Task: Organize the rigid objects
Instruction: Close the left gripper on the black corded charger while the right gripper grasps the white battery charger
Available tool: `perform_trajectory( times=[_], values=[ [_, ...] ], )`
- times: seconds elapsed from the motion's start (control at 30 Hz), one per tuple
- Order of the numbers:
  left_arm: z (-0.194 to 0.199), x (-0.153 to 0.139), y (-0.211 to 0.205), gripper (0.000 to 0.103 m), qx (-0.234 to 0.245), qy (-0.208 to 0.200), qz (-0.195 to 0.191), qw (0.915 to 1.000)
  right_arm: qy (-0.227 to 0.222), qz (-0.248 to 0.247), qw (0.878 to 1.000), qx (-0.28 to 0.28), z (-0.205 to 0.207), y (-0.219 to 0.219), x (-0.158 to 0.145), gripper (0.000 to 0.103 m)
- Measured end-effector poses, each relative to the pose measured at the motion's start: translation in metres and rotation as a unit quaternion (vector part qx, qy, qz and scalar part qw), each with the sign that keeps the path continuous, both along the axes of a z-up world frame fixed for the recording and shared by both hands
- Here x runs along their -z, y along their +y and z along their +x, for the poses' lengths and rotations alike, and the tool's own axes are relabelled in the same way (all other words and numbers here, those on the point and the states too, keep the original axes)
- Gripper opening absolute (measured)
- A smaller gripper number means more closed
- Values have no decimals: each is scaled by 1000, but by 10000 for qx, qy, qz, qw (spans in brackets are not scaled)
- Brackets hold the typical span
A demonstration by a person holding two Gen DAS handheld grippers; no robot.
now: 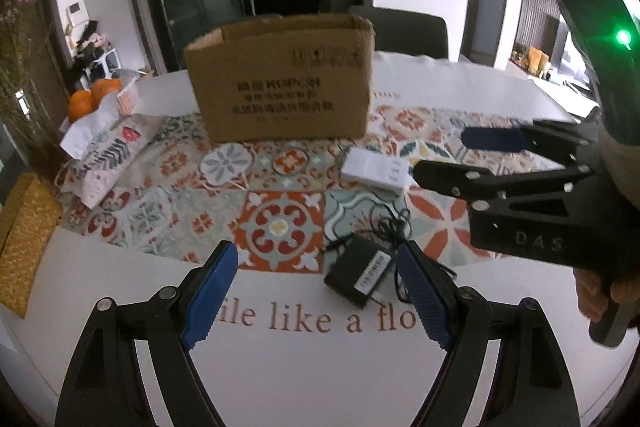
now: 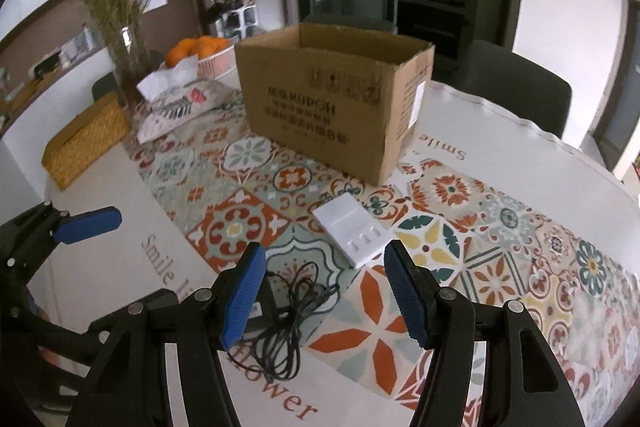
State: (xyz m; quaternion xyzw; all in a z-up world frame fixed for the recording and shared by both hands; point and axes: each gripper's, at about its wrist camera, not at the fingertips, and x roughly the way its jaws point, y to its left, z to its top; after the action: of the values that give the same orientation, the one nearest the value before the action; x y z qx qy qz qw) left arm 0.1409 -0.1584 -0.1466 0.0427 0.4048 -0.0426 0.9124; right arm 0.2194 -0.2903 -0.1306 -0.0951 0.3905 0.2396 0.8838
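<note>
Patterned, glossy tablecloth covers the table, with an open corrugated cardboard box at its far side. Flat white plastic charger lies before the box; matte black adapter with tangled cord sits nearer. Left gripper and right gripper, with ribbed blue pads, both stand parted and empty.

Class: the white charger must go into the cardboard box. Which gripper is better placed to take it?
Right. The right gripper is open, with the white charger just ahead; the left gripper frames the black adapter instead.
</note>
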Motion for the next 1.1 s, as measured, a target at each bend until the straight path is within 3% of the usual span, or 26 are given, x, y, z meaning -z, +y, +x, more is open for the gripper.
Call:
perform_trajectory(
  times=[0.13, 0.27, 0.63, 0.83, 1.1],
  values=[
    [2, 17, -9, 82, 120, 170, 42, 9998, -30, -129, 9998, -127, 3, -3, 14, 63],
    [7, 33, -15, 80, 188, 329, 115, 9992, -92, -206, 9995, -202, 7, -7, 27, 71],
    [22, 55, -18, 69, 142, 415, 237, 9988, -93, -436, 9985, -332, 26, -8, 53, 72],
    [26, 58, -20, 70, 348, 439, 282, 9980, -76, -450, 9984, -343, 37, -5, 63, 72],
    [36, 68, -19, 65, 563, 664, 29, 9962, -20, -533, 9976, -435, 48, 0, 72, 77]
  ],
)
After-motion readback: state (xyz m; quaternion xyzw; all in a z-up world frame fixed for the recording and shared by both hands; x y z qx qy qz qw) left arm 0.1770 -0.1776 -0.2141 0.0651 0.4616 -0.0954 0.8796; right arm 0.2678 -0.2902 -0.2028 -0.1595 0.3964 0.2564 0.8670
